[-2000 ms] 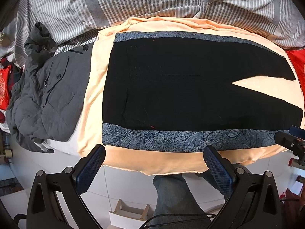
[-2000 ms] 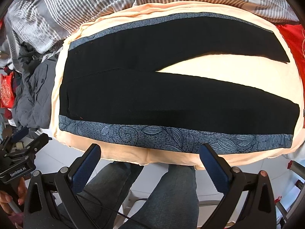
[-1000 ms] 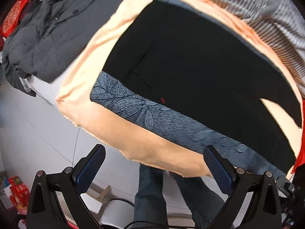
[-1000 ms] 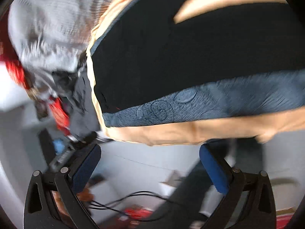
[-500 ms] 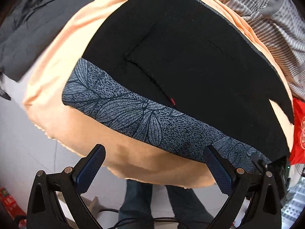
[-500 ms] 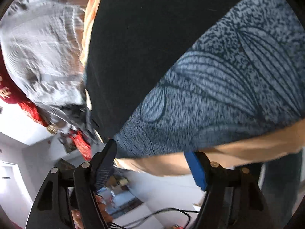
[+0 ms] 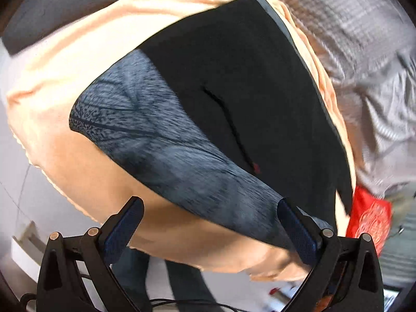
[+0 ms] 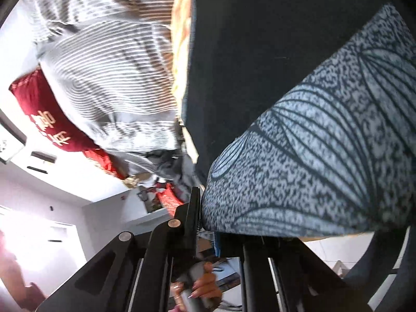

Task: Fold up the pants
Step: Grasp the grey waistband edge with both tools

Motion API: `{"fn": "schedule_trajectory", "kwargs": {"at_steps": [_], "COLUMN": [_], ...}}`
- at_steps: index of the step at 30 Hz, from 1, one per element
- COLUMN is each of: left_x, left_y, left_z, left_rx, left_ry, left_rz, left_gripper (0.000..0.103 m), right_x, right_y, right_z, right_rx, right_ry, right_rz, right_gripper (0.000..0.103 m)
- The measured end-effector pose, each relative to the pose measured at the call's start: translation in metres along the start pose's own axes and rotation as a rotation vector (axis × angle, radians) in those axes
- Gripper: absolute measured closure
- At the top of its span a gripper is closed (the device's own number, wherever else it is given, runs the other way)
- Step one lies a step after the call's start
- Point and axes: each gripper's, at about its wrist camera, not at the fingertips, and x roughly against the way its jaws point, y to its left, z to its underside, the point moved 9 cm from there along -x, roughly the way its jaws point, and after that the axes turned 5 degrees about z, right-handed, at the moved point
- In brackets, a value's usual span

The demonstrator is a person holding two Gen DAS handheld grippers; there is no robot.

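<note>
Right claw (image 8: 208, 223) now clamped on pants (image 8: 312, 169) hem.
Left claw (image 7: 208, 223) still spread wide, nearer the patterned stripe (image 7: 161, 140).

My left wrist view looks from the near bed edge across the pants (image 7: 234, 83), fairly close and tilted. My right wrist view sits far closer, rolled sideways. The 2 views share the leaf-print band (image 8: 325, 156).
</note>
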Motion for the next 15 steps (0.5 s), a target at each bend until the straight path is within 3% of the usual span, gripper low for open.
{"fn": "schedule_trajectory", "kwargs": {"at_steps": [6,8,10,12,15], "left_x": [-0.016,-0.018,-0.016,-0.012,0.006], "left_y": [0.000,0.000,0.001,0.000,-0.009], "left_z": [-0.020,-0.030,-0.037,-0.043,-0.047], "left_rx": [0.053,0.054,0.037,-0.001,-0.038], "left_ry": [-0.037,-0.046,-0.039,-0.035,-0.046], "left_rz": [0.031,0.026,0.027,-0.014,-0.008], "left_gripper": [0.000,0.014,0.053,0.076,0.083], "right_x": [0.001,-0.003,-0.005,-0.004,-0.001], "right_y": [0.014,0.015,0.011,0.008,0.013], "right_z": [0.006,0.005,0.006,0.008,0.008], "right_rx": [0.013,0.016,0.031,0.042,0.068], "right_ry": [0.018,0.024,0.031,0.032,0.033], "right_rz": [0.009,0.025,0.064,0.101,0.147], "right_gripper": [0.093,0.093,0.093,0.093,0.093]}}
